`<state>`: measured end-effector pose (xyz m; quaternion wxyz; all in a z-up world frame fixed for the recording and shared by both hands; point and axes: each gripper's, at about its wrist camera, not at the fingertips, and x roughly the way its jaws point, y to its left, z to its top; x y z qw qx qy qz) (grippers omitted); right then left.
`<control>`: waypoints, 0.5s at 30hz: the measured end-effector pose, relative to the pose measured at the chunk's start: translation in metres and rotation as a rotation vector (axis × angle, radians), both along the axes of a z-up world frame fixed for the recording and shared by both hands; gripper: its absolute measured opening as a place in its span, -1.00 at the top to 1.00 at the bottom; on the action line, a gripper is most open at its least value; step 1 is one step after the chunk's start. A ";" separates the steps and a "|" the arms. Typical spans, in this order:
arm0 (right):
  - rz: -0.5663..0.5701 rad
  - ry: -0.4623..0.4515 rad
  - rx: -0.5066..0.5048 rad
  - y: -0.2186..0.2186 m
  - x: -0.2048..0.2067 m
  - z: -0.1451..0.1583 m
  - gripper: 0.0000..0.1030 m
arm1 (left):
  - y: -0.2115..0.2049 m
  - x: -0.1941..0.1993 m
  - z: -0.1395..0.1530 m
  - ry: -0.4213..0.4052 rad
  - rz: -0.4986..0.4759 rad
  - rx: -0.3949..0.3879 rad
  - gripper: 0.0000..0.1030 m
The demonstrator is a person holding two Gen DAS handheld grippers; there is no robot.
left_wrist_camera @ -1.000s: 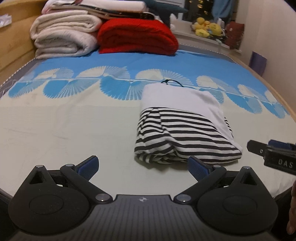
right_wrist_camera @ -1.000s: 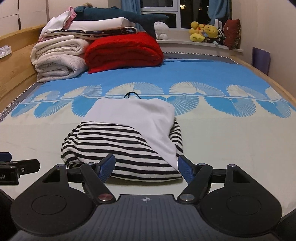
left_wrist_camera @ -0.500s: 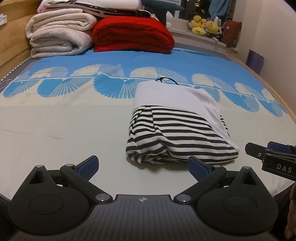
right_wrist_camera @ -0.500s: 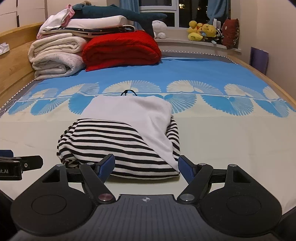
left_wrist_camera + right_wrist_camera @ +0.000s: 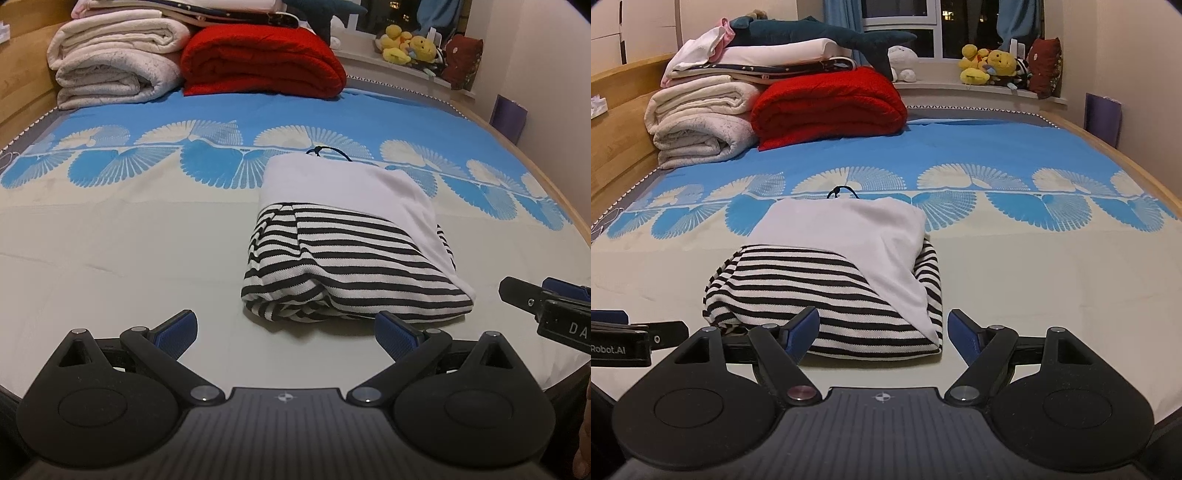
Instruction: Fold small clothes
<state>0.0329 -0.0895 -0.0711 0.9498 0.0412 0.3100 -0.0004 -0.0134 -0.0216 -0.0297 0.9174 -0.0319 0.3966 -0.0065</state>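
Now both gaping claws flank the folded striped garment (image 5: 351, 273).

Left gripper (image 5: 284, 334): black ribbed body, two round black lobes, silver pivot screws, blue textured pads (image 5: 176, 332), small white compass mark. Right gripper (image 5: 882, 332) built alike, one pivot screw reddish; its side reads "DA", the left's "Robot.AI"

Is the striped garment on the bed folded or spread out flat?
Folded. The striped garment lies as a compact bundle with rounded doubled edges, a white layer over it.
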 end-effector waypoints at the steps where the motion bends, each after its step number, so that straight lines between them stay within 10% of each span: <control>1: 0.001 0.001 0.001 0.000 0.001 0.000 -0.51 | 0.000 0.000 0.000 -0.001 0.000 0.001 -0.99; 15: 0.024 0.007 0.005 0.003 0.004 0.000 -0.52 | -0.001 0.000 -0.002 0.007 0.000 0.000 -0.99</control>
